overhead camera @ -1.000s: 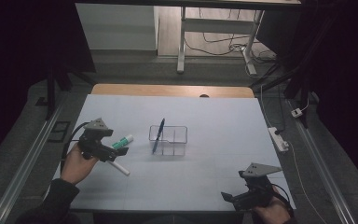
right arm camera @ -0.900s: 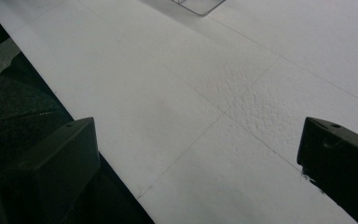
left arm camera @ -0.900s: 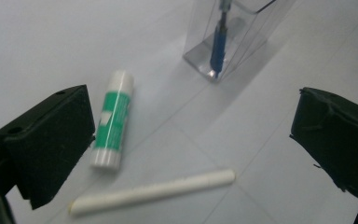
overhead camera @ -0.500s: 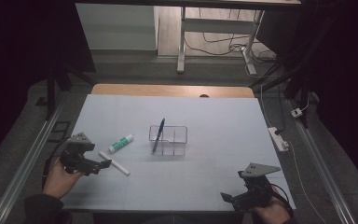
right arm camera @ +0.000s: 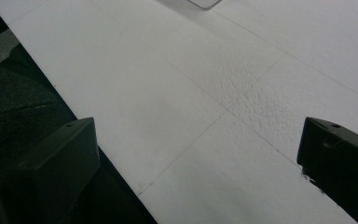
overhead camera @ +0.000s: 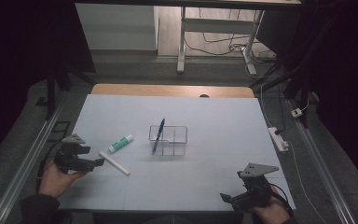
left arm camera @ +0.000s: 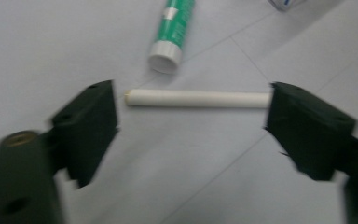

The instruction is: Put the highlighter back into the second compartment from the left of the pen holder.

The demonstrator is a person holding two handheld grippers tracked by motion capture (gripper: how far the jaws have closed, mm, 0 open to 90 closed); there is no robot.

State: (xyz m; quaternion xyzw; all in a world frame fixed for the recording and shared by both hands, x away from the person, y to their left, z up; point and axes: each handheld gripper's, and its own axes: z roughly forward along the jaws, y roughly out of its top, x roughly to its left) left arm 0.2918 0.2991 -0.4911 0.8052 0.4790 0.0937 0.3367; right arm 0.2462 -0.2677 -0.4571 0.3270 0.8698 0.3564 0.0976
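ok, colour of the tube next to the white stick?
Green with a white cap, clearest in the left gripper view.

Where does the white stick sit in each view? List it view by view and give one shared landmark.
High view: the white stick lies left of centre, slanted, towards the near edge.
Left gripper view: the white stick lies crosswise at mid-picture.
Right gripper view: this camera looks over the table sheet.
Shared landmark: the green glue stick, just beyond the white stick.
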